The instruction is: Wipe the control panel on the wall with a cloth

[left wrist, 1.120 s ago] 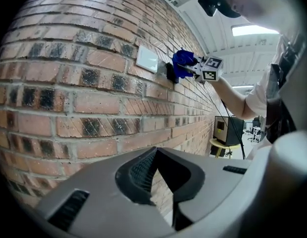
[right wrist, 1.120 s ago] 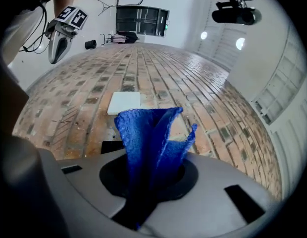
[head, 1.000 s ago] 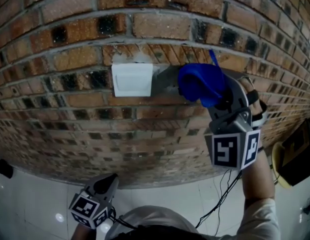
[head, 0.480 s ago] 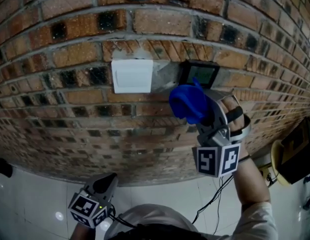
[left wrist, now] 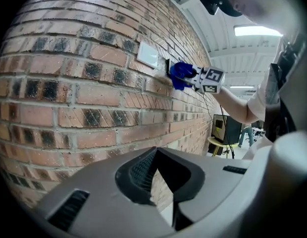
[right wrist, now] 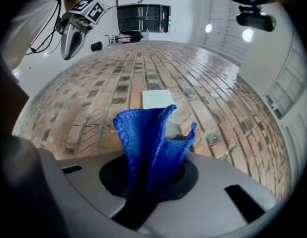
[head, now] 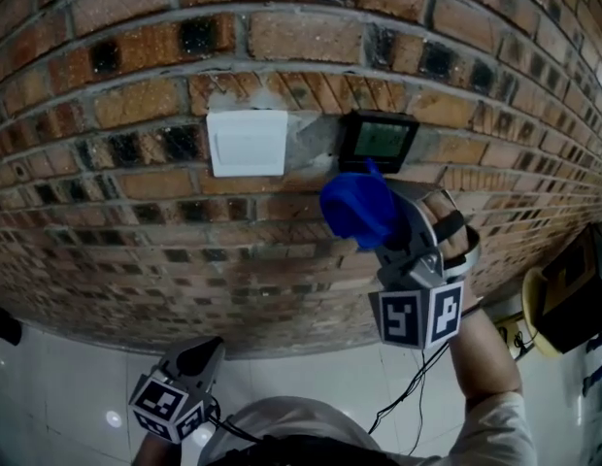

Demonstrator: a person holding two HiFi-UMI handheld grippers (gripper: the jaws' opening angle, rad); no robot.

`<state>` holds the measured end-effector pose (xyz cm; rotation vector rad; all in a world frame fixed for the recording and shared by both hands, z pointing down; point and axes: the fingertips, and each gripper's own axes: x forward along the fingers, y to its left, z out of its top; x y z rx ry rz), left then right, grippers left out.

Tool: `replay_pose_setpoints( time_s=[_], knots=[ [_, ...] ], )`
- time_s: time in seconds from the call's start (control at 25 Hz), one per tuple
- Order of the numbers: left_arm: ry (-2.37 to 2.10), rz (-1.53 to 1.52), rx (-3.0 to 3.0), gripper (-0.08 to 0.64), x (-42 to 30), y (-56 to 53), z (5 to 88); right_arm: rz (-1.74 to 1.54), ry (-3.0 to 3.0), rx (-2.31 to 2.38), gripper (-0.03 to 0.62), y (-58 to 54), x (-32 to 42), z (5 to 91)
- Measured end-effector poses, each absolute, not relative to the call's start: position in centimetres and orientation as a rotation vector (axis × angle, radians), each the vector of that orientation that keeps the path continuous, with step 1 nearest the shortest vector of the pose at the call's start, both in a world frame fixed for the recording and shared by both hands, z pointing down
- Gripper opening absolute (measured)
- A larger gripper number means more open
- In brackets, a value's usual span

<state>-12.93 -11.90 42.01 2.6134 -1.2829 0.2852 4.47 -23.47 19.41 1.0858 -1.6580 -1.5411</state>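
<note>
The right gripper [right wrist: 143, 182] has its jaws clamped on a crumpled blue microfibre cloth [right wrist: 148, 143], held just below the small black-framed control panel [head: 379, 141] on the red brick wall [head: 136, 212]; the left gripper [left wrist: 161, 177] hangs low, jaws together on nothing

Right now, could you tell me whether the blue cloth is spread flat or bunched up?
Bunched up: the blue cloth rises in loose folds from the right gripper, pinched between its jaws.
</note>
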Motion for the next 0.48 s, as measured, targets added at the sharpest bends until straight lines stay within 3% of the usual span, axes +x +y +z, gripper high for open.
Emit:
replay_pose_setpoints(
  time_s=[0.24, 0.48],
  knots=[
    [-1.273, 0.300, 2.618, 0.001, -12.6, -11.7, 42.0, -1.653, -1.657, 1.193, 0.089, -22.9, 4.7, 11.4],
    [-1.289, 0.297, 2.602, 0.001, -13.1, -11.3, 42.1, -1.640, -1.628, 1.208, 0.089, -24.2, 4.8, 11.4]
  ],
)
